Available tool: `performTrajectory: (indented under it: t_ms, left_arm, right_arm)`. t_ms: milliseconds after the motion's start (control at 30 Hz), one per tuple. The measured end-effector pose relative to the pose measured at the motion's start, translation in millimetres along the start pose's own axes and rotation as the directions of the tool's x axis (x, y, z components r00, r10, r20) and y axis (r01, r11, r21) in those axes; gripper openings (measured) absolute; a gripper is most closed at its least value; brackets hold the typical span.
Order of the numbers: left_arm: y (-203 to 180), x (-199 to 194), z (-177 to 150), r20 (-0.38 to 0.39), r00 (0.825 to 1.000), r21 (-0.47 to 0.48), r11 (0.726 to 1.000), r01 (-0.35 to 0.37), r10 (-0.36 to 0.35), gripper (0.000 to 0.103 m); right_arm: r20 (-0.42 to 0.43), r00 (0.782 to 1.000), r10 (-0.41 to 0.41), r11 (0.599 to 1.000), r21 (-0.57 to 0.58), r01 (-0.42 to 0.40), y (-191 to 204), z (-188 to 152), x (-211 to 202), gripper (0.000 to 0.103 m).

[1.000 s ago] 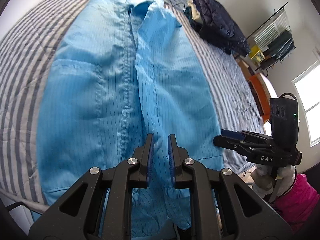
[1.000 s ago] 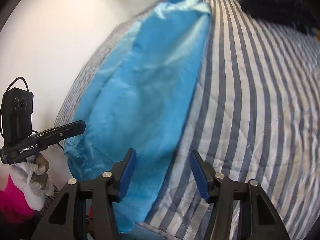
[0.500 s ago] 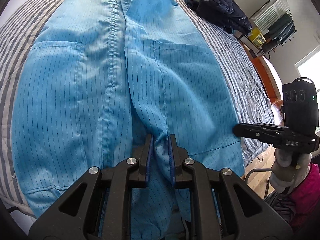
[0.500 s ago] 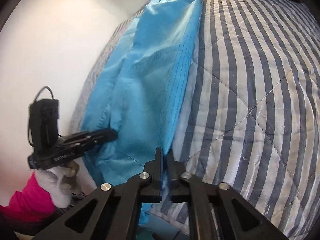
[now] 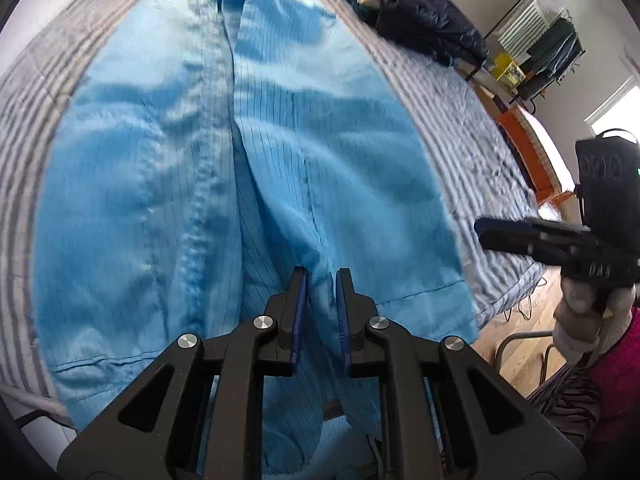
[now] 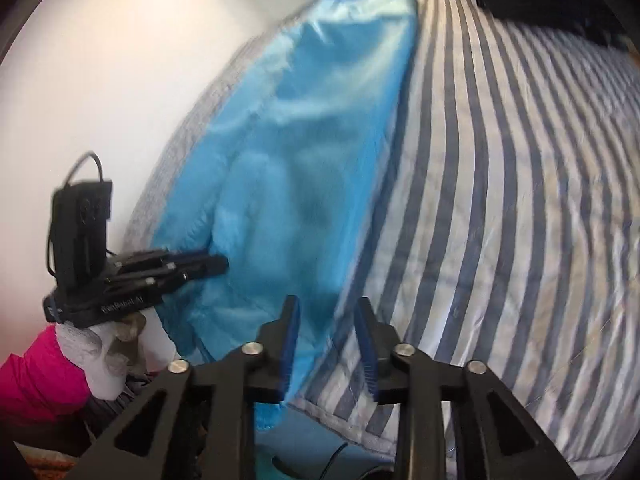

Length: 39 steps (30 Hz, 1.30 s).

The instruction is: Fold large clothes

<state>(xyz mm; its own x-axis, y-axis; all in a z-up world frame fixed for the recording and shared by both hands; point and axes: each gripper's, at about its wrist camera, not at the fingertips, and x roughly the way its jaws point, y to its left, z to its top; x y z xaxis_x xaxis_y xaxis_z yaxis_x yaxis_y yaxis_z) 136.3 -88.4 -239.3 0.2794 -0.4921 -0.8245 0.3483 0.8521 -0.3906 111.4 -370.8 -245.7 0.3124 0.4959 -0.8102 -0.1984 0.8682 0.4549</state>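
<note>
Blue coverall (image 5: pixel 280 152) runs lengthwise away from me up the striped bed (image 6: pixel 500 200); left gripper (image 5: pixel 320 296) clamps its near hem fabric, right gripper (image 6: pixel 328 332) opens over its side edge.

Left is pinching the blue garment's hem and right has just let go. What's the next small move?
Probably bring the right gripper left onto the garment edge and close. Its jaws are opening with only the edge and striped cover between them, while the left gripper pinches a fold alone; a large garment likely needs both corners held to lift evenly.
</note>
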Motion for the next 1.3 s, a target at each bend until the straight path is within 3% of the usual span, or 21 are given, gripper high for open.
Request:
performTrajectory:
  t_ms: [133,233,433,567,900,1067,1300]
  left_arm:
    - [-18,-29,4,0.096,0.995,0.039,0.999,0.014,-0.018,0.011]
    - [-34,-33,5,0.111,0.992,0.064,0.997,0.045,-0.052,0.011]
    - [-49,-12,6,0.057,0.995,0.066,0.995,0.073,-0.077,0.011]
    - [-44,-5,5,0.038,0.996,0.033,0.997,0.076,-0.077,0.011]
    - [-18,1,12,0.023,0.997,-0.048,0.996,0.070,-0.069,0.012]
    - [-11,6,10,-0.001,0.997,-0.057,0.996,0.071,-0.071,0.012]
    - [-4,15,3,-0.041,0.996,-0.070,0.995,0.074,-0.077,0.011]
  right_arm:
    - [0.091,0.996,-0.006,0.998,-0.065,0.012,3,31,-25,0.035]
    - [0.138,0.990,-0.030,0.993,-0.109,0.045,0,66,-29,0.036]
    - [0.181,0.982,-0.058,0.993,-0.093,0.076,-22,145,-9,0.037]
    - [0.199,0.976,-0.090,0.989,-0.096,0.111,-38,196,14,0.049]
    - [0.223,0.966,-0.132,0.991,0.010,0.134,-83,324,83,0.049]
    - [0.219,0.963,-0.159,0.987,0.060,0.149,-95,367,119,0.054]
    - [0.177,0.954,-0.241,0.970,0.064,0.233,-100,394,154,0.053]
